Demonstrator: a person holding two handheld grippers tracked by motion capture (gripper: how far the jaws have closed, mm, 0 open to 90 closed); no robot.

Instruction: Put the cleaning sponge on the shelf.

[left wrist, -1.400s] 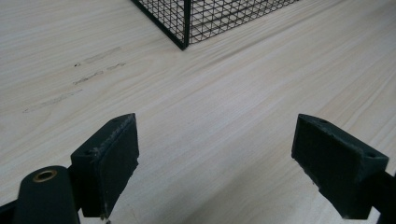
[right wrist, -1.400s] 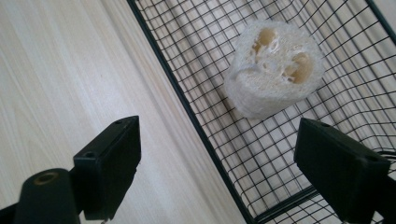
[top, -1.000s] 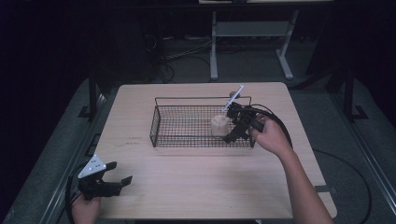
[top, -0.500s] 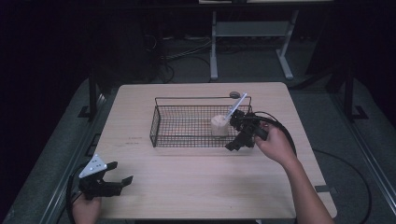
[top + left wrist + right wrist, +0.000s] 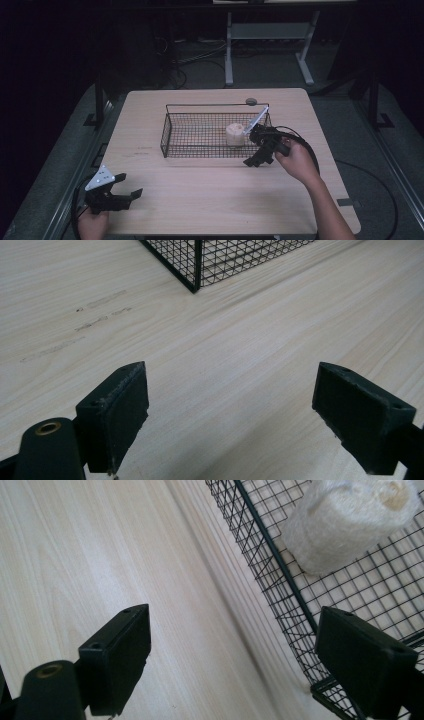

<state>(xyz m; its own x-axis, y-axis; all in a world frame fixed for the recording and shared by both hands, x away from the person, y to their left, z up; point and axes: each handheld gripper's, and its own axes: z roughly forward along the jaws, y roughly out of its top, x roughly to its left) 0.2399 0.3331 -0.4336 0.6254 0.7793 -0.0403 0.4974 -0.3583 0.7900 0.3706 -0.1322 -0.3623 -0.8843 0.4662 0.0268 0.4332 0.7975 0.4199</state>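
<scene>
White fibrous roll [image 5: 350, 522] stands inside the black wire basket [image 5: 200, 145], just beyond the right gripper [image 5: 232, 665], whose fingers [image 5: 117, 655] are spread wide and hold nothing. The left gripper [image 5: 230, 420] has its fingers also spread over the bare table [image 5: 215, 200].

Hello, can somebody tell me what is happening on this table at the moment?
A person works at a wooden table with tongs in each hand. A pale roll stands inside the black wire basket, near its right end. The right tongs are open and empty, just outside the basket's front right corner. The left tongs are open too, low over the table's front left corner, apart from the basket.
</scene>
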